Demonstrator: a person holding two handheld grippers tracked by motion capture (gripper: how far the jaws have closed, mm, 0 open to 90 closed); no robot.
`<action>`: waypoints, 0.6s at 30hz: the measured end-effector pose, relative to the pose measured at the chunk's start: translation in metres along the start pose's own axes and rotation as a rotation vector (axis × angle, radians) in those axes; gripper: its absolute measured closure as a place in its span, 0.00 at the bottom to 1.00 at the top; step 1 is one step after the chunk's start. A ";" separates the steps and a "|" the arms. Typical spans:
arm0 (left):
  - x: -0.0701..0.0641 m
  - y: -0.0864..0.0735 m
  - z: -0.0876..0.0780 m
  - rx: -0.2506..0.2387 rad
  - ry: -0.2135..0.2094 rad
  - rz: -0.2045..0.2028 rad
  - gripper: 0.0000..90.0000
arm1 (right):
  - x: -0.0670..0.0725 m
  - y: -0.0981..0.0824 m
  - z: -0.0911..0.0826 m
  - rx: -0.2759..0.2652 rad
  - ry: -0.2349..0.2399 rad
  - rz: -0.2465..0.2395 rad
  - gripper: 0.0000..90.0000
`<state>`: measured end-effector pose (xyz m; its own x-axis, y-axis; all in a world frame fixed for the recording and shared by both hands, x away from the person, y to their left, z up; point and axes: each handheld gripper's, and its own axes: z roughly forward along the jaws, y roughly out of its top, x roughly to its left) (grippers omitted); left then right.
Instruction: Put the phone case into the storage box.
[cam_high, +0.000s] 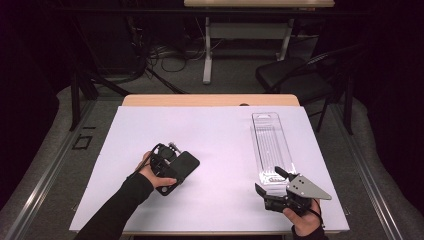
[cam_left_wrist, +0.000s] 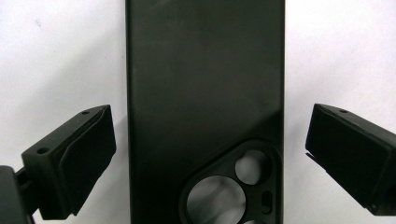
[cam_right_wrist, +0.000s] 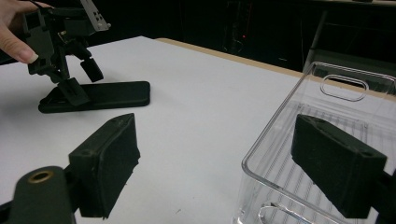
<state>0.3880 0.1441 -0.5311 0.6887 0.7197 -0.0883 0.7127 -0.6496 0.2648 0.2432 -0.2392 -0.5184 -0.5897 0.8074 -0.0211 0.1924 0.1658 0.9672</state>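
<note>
We point our left gripper (cam_high: 171, 161) steeply down over the black phone case (cam_high: 183, 169) lying mid-table, jaws wide, straddling without touching. Our right gripper (cam_high: 266, 183) rests near the front edge, jaws wide apart and empty, beside the clear tray (cam_high: 270, 145).

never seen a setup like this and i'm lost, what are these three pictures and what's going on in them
A person sits at a table covered with a white sheet and holds a hand-held two-jaw tool in each hand; there is no robot arm.

The high view looks down from above: the left tool at the left, the right tool at the right. The other two pictures come from cameras riding on each tool, looking along its black jaws.

On the sheet lie a black phone case, camera cutouts showing, and a clear plastic tray.

Nothing is held. The left tool's jaws stand open either side of the case without touching it. The right tool's jaws are open beside the tray's near end.
</note>
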 end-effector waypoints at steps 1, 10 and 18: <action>0.000 0.000 0.001 0.003 0.003 0.001 0.02 | 0.000 0.000 0.000 0.000 0.000 0.000 0.16; -0.002 0.000 0.005 0.033 0.023 0.016 0.07 | 0.000 0.000 0.000 0.002 0.002 0.001 0.16; -0.002 0.001 0.006 0.043 0.030 0.002 0.11 | 0.000 0.000 0.000 0.001 0.002 0.001 0.16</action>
<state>0.3882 0.1399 -0.5367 0.6864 0.7248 -0.0583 0.7167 -0.6607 0.2232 0.2436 -0.2391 -0.5187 -0.5909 0.8065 -0.0201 0.1938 0.1661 0.9669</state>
